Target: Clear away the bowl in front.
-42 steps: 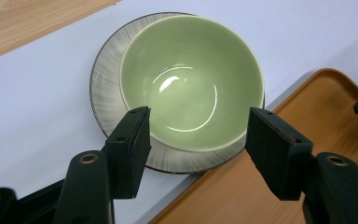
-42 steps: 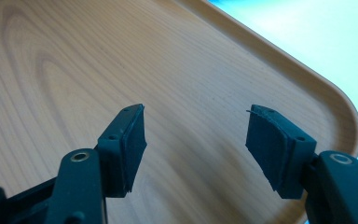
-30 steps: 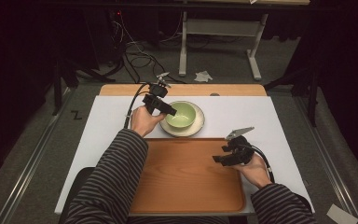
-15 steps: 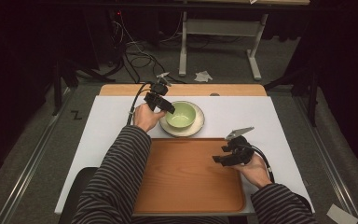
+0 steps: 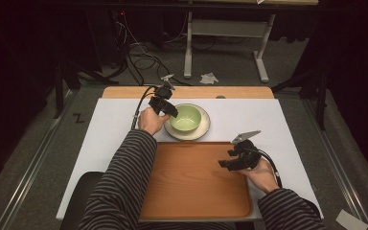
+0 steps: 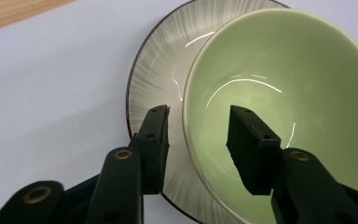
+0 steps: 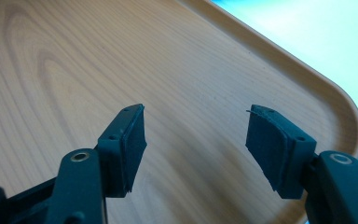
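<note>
A light green bowl (image 5: 188,117) sits on a white ribbed plate (image 5: 204,129) at the middle back of the table. My left gripper (image 5: 173,114) is at the bowl's left rim. In the left gripper view it (image 6: 198,135) is open, one jaw inside the bowl (image 6: 284,84) and the other outside, over the plate (image 6: 161,70); the rim runs between them untouched. My right gripper (image 5: 225,164) hovers open over the right part of the wooden tray (image 5: 187,191), and nothing lies between its jaws (image 7: 196,135) above the tray's surface (image 7: 74,70).
A white sheet (image 5: 105,143) covers the table, with a strip of wood (image 5: 191,92) bare at the far edge. The tray's raised rim (image 7: 307,65) curves past my right gripper. Cables (image 5: 139,57) and a stand's legs (image 5: 258,67) lie on the floor beyond.
My left gripper has shifted slightly at the bowl's left rim. The right gripper has held still over the tray.
</note>
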A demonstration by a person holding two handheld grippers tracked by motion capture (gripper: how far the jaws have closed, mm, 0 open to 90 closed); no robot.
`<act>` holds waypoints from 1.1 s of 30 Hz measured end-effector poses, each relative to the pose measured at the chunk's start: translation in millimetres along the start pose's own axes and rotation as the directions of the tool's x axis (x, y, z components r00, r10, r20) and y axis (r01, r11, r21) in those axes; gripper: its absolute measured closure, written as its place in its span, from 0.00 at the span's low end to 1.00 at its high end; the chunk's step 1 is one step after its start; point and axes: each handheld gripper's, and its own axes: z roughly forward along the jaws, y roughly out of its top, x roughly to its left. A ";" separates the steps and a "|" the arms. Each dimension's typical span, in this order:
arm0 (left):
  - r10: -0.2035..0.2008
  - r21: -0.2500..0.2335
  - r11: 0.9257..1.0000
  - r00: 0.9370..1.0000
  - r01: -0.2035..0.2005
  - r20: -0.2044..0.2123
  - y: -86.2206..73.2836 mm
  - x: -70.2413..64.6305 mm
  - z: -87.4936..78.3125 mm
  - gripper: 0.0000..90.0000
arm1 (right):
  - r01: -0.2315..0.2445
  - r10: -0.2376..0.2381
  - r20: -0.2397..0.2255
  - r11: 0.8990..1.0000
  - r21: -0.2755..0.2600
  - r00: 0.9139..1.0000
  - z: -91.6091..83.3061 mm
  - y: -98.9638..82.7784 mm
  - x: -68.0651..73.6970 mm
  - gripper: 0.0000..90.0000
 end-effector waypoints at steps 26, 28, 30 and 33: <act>-0.075 0.046 0.996 0.997 0.075 0.002 -0.6 7.2 15.2 0.84 | 0.017 -0.017 -0.005 1.000 0.001 1.000 0.5 0.3 2.4 0.43; -0.077 0.043 0.996 0.997 0.077 -0.001 -0.5 7.3 15.5 0.86 | 0.016 -0.016 -0.001 1.000 0.002 1.000 0.1 0.5 2.6 0.43; -0.074 0.044 0.996 0.997 0.074 -0.004 -0.6 7.2 15.6 0.87 | 0.015 -0.015 0.001 1.000 0.003 1.000 -0.3 0.4 2.8 0.43; -0.075 0.043 0.996 0.997 0.075 -0.002 -0.6 6.9 16.0 0.89 | 0.015 -0.015 0.001 1.000 0.002 1.000 -0.1 0.5 2.9 0.43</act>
